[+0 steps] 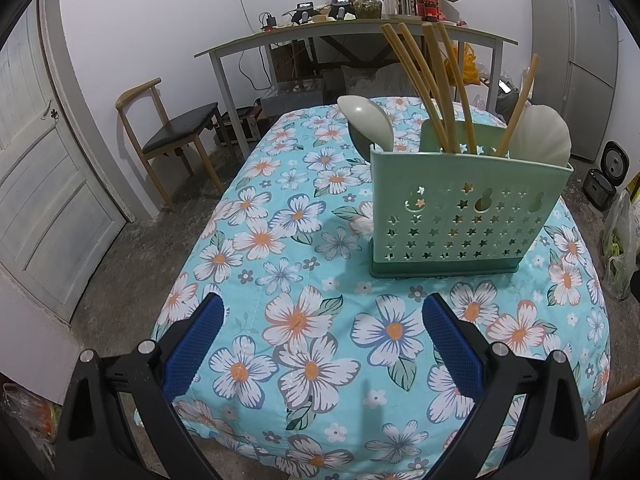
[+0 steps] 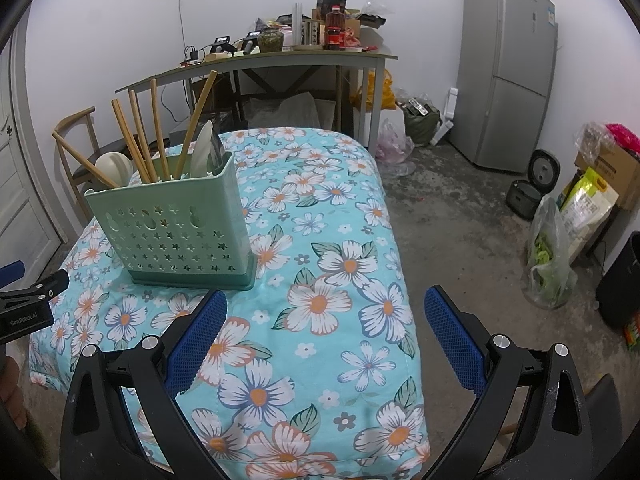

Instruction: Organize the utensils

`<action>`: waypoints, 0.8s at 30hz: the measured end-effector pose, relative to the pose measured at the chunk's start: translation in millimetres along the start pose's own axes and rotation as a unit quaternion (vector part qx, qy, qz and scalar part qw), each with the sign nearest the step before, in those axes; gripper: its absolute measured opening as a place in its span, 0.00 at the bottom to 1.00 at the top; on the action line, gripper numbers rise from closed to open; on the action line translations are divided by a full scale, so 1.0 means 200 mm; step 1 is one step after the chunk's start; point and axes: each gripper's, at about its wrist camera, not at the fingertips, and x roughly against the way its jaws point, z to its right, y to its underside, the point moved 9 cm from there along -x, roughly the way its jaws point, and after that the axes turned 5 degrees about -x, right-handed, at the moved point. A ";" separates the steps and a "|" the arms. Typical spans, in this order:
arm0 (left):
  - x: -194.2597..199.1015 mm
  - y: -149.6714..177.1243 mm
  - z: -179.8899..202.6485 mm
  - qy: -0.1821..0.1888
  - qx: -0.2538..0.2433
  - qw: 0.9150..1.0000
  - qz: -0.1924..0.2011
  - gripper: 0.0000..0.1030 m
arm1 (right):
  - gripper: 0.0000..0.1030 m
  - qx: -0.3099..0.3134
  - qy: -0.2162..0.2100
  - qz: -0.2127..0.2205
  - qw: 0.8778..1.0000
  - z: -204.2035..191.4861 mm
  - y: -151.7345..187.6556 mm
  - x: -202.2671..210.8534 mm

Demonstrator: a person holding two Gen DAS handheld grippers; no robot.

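A green perforated utensil holder (image 1: pixel 460 216) stands upright on the floral tablecloth (image 1: pixel 304 320). It holds several bamboo chopsticks (image 1: pixel 424 80), a cream ladle (image 1: pixel 368 120) and a cream shell-shaped spoon (image 1: pixel 540 136). It also shows in the right wrist view (image 2: pixel 176 232), with the chopsticks (image 2: pixel 140 140) and ladle (image 2: pixel 114 168) in it. My left gripper (image 1: pixel 322 344) is open and empty, low over the cloth in front of the holder. My right gripper (image 2: pixel 324 344) is open and empty, to the right of the holder. The left gripper's tip (image 2: pixel 28 296) shows at the right wrist view's left edge.
A wooden chair (image 1: pixel 172 136) stands left of the table. A cluttered grey desk (image 1: pixel 352 36) is behind it. A fridge (image 2: pixel 508 76), rice cookers (image 2: pixel 536 188) and bags (image 2: pixel 552 256) stand on the floor at the right. A white door (image 1: pixel 44 184) is at the left.
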 end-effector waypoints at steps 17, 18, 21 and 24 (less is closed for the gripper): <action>0.00 0.00 0.00 0.001 0.000 1.000 -0.001 0.95 | 0.92 0.001 -0.002 -0.001 1.000 -0.01 0.00 0.00; 0.00 0.00 0.00 0.001 0.000 1.000 -0.001 0.95 | 0.92 0.001 -0.002 -0.001 1.000 -0.01 0.00 0.00; 0.00 0.00 0.00 0.000 -0.001 1.000 0.000 0.95 | 0.92 0.001 -0.001 0.000 1.000 -0.01 0.00 0.00; 0.00 0.00 0.00 0.000 -0.001 1.000 0.000 0.95 | 0.92 0.002 -0.003 0.001 1.000 -0.03 0.00 0.00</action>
